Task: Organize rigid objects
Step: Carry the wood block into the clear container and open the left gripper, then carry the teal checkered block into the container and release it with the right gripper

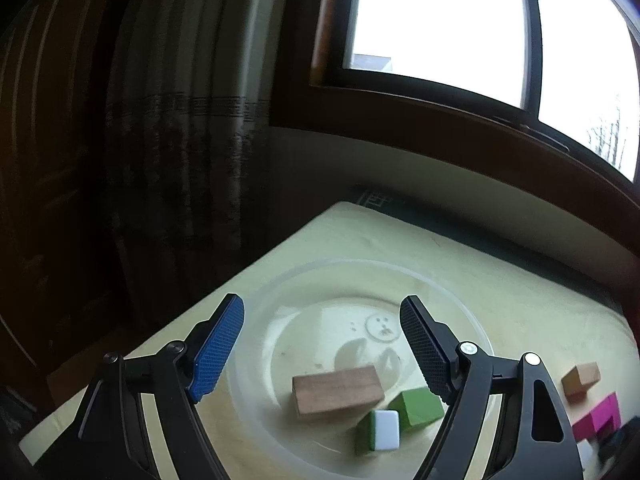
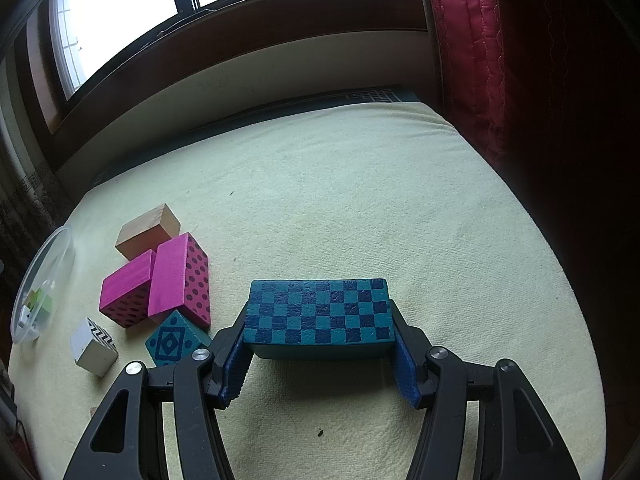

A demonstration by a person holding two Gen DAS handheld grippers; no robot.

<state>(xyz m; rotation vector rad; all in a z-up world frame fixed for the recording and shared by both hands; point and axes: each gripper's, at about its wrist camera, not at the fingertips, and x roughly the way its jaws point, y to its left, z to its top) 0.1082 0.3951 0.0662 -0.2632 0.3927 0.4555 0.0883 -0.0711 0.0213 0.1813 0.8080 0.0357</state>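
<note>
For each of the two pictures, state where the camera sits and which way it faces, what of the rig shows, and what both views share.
Left wrist: on the left gripper, open, looking down into the clear bowl toward the window.
Right wrist: on the right gripper, shut on the checkered teal block, facing the window across the cream cloth.
Shared: bowl, plain wooden block, pink blocks.

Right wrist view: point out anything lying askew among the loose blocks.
The two pink dotted blocks are tipped, leaning against each other and the plain wooden block. The teal patterned cube sits canted beside them. Nothing looks damaged.
</note>
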